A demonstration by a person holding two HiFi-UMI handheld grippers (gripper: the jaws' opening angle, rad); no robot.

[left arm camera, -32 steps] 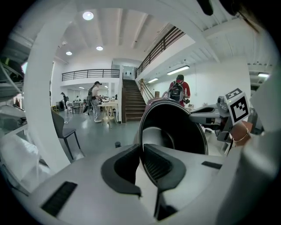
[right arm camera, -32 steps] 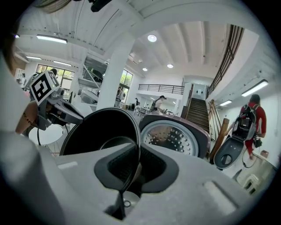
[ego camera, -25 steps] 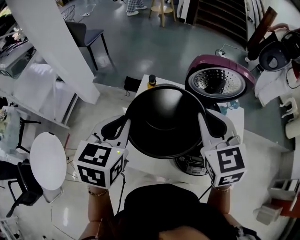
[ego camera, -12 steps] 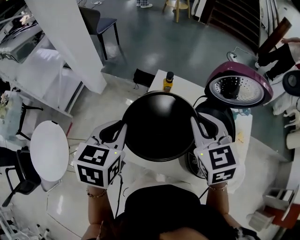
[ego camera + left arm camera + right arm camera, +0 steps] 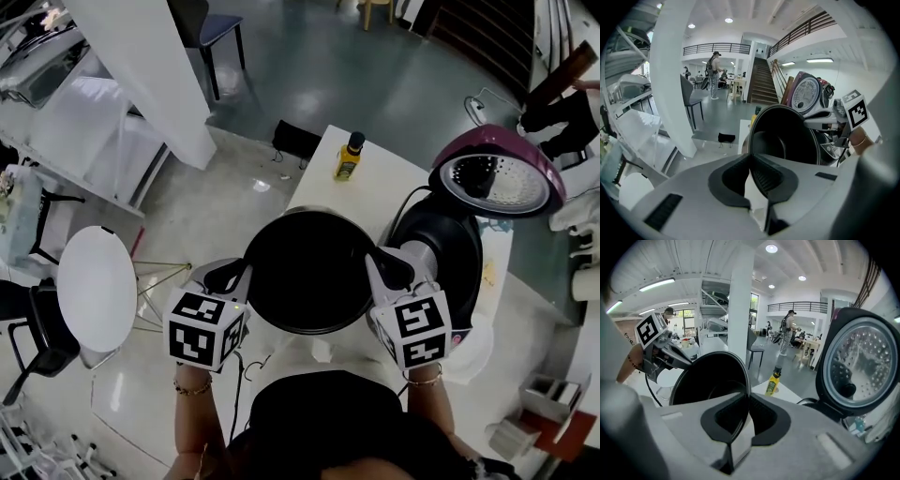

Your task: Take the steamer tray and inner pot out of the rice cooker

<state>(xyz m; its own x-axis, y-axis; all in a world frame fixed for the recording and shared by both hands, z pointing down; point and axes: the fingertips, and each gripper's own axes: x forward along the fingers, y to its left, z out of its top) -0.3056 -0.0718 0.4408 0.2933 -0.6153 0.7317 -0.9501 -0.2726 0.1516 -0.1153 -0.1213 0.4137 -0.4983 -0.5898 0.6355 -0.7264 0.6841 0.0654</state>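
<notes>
The black inner pot (image 5: 309, 272) hangs between my two grippers, out of the rice cooker (image 5: 450, 246) and over the white table (image 5: 380, 187) to the cooker's left. My left gripper (image 5: 246, 274) is shut on the pot's left rim and my right gripper (image 5: 375, 267) is shut on its right rim. In the left gripper view the rim runs straight into the jaws of the left gripper (image 5: 750, 159), with the pot (image 5: 787, 136) empty. The right gripper view shows the right gripper (image 5: 747, 397) pinching the thin rim of the pot (image 5: 708, 380). No steamer tray is clearly seen.
The cooker's purple lid (image 5: 497, 183) stands open at the right, its perforated inner plate showing. A yellow bottle (image 5: 349, 157) stands on the table's far end. A pale round thing (image 5: 472, 352) lies by my right gripper. A round white side table (image 5: 94, 286) stands left, a white pillar (image 5: 141, 66) beyond.
Both grippers have come down with the pot, carrying it left and away from the cooker's opening toward the tabletop. The grips on the rim are unchanged.
</notes>
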